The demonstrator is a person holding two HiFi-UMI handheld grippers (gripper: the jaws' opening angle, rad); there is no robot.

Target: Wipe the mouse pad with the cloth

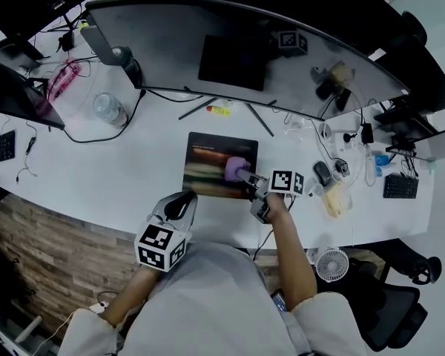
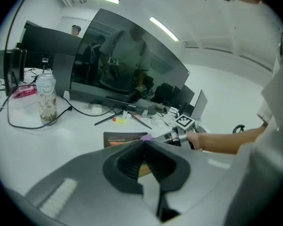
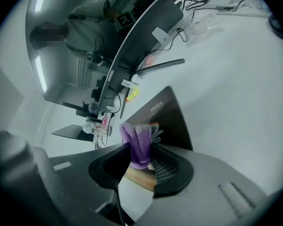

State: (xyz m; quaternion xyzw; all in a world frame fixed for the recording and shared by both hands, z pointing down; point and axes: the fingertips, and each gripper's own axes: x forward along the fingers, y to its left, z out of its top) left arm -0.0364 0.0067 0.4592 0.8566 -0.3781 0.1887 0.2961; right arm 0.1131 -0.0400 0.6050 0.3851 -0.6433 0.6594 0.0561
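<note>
Cloth between right gripper jaws, atop mouse pad

Left tool jaws together, right tool outstretched, clamping cloth

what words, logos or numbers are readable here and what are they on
Nothing reads for certain.
Monitor: short pale logo on its lower edge, too blurred to read.
Mouse pad: a line of small print near its far edge, too small to read.
Marker cubes: black-and-white square codes, no letters.
</note>
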